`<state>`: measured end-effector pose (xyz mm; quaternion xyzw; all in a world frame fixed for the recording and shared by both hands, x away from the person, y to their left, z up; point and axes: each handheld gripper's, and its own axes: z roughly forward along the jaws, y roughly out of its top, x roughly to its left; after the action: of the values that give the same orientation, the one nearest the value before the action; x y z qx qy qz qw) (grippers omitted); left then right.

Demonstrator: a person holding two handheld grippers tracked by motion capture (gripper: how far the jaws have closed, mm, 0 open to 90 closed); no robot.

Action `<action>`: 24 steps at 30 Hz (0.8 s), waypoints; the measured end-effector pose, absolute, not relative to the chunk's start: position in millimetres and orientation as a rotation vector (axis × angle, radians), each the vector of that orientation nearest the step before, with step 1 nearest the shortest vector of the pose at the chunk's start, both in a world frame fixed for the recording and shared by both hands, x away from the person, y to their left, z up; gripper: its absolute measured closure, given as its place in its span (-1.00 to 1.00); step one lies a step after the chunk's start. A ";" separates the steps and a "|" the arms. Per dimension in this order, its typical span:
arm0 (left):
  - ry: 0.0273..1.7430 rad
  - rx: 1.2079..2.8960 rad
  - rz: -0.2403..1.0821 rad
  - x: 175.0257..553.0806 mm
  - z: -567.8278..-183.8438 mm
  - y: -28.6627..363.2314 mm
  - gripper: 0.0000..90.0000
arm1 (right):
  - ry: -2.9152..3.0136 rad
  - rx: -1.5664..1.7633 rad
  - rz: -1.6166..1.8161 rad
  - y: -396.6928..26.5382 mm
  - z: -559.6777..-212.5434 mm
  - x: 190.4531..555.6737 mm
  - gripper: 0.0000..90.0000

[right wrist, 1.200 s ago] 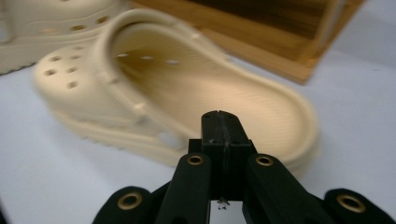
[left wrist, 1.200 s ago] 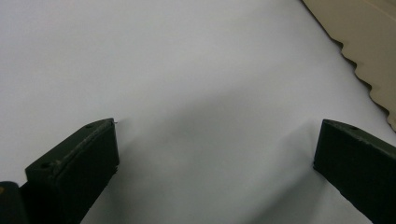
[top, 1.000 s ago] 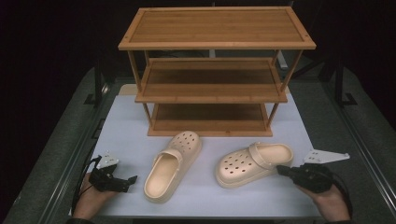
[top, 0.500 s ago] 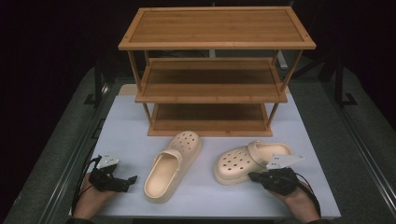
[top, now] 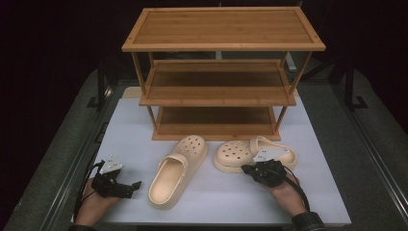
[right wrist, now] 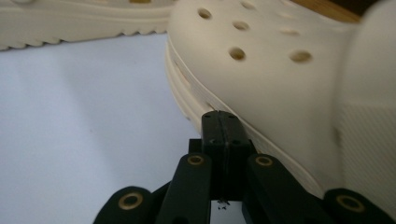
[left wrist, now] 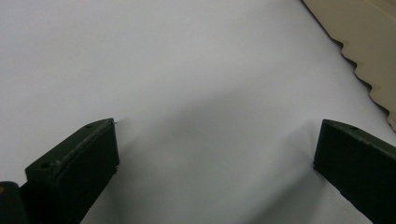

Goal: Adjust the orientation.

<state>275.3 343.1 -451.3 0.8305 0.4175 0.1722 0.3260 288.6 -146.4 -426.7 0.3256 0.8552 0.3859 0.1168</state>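
Observation:
Two cream perforated clogs lie on the white mat in front of a three-tier wooden shoe rack (top: 219, 82). The left clog (top: 175, 171) points diagonally away; the right clog (top: 250, 154) lies crosswise with its toe to the left. My right gripper (top: 246, 169) is shut with nothing between its jaws, its tips at the near side of the right clog (right wrist: 280, 84), by the sole edge. My left gripper (top: 134, 185) rests low at the mat's near left, open, with only bare mat between its jaws; the left clog's serrated sole (left wrist: 369, 51) lies just beyond it.
The white mat (top: 125, 130) covers a grey table with raised rails on both sides. The rack stands at the mat's far edge, its lowest shelf (top: 216, 122) just behind the clogs. Bare mat stretches between the left clog and the left rail.
My right gripper has slid leftward from the mat's right side to the near side of the right clog. The left gripper and both clogs have stayed put.

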 end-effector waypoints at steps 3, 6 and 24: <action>1.094 2.176 0.452 275.2 -451.3 343.1 -1.00 | 2.514 0.909 1.169 -144.0 -420.7 284.3 1.00; 1.094 2.176 0.452 275.2 -451.3 343.1 -1.00 | 2.501 0.934 1.237 -158.4 -410.1 275.1 1.00; 1.094 2.176 0.452 275.2 -451.3 343.0 -1.00 | 2.312 1.092 1.295 -258.9 -380.6 286.9 1.00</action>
<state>275.2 343.0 -451.3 0.8304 0.4176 0.1723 0.3261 286.9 -258.9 -380.6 0.3775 0.7990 0.4476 0.1370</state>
